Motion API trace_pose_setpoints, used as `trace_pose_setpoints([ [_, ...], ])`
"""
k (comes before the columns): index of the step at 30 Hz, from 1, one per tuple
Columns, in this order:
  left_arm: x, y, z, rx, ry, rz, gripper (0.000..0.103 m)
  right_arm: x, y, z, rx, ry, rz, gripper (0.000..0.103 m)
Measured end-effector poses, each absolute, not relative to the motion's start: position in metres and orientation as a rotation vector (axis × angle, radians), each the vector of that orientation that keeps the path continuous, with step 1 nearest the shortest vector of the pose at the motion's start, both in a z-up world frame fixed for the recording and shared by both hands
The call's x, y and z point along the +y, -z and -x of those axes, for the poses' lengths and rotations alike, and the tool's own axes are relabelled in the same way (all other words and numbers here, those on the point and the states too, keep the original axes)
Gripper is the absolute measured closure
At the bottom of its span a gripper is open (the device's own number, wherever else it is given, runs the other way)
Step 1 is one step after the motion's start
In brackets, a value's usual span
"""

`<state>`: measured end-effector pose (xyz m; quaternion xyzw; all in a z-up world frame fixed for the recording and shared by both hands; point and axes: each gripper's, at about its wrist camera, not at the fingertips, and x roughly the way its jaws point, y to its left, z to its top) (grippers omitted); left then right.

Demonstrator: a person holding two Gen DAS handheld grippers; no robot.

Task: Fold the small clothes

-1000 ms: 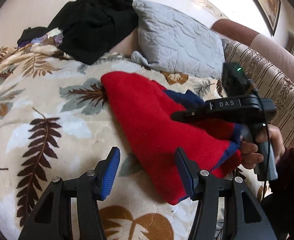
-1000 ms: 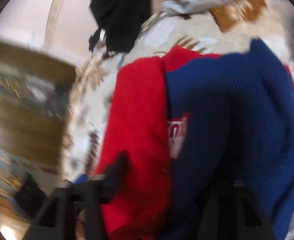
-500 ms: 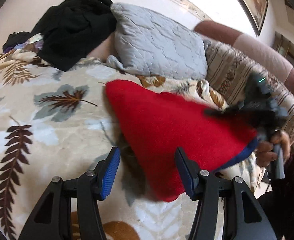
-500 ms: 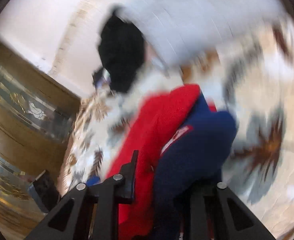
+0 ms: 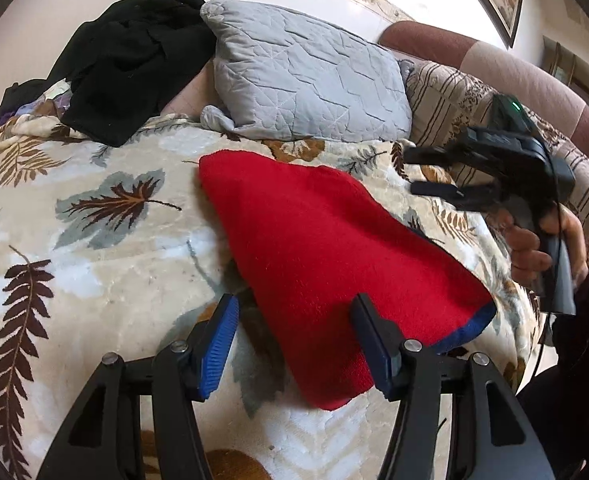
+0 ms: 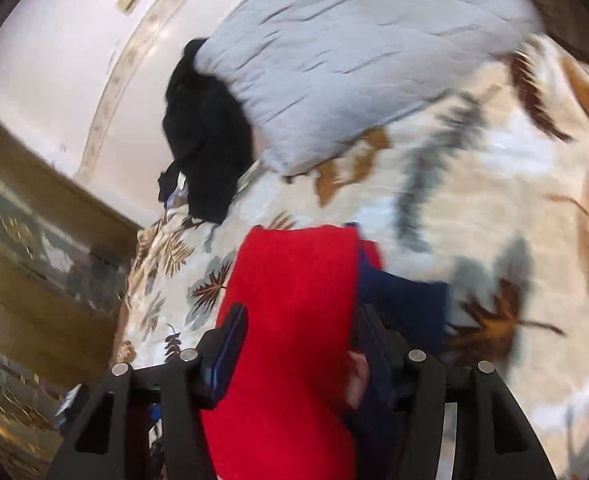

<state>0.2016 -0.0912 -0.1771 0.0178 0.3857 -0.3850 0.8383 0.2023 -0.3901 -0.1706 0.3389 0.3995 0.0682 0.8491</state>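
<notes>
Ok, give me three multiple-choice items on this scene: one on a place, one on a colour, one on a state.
1. Where does the black clothing lie?
A. beside the grey pillow
B. on top of the red garment
C. on the floor

2. What colour edges the red garment?
A. yellow
B. blue
C. white

3. How does the right gripper stand?
A. clamped on the pillow
B. open, off the garment
C. shut on the black clothing

Key:
1 A: the black heap leans against the pillow at the head of the leaf-print blanket.
2 B: a blue strip shows along the garment's lower corner.
3 B: the left wrist view shows its fingers apart in the air, having just opened.
</notes>
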Motion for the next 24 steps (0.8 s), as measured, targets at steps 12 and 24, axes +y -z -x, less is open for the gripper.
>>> trace_pose_setpoints([
  [12,-0.092,0.164,-0.191,0.749,0.821,-0.105,0.042,-0.385,0.187,-0.197,0.893,-0.108,-0.719,0.053],
  [24,-0.11,0.17,-0.168,0.763,0.69,-0.254,0.026,-0.364,0.197,-0.126,0.983,-0.151,-0.724,0.052],
])
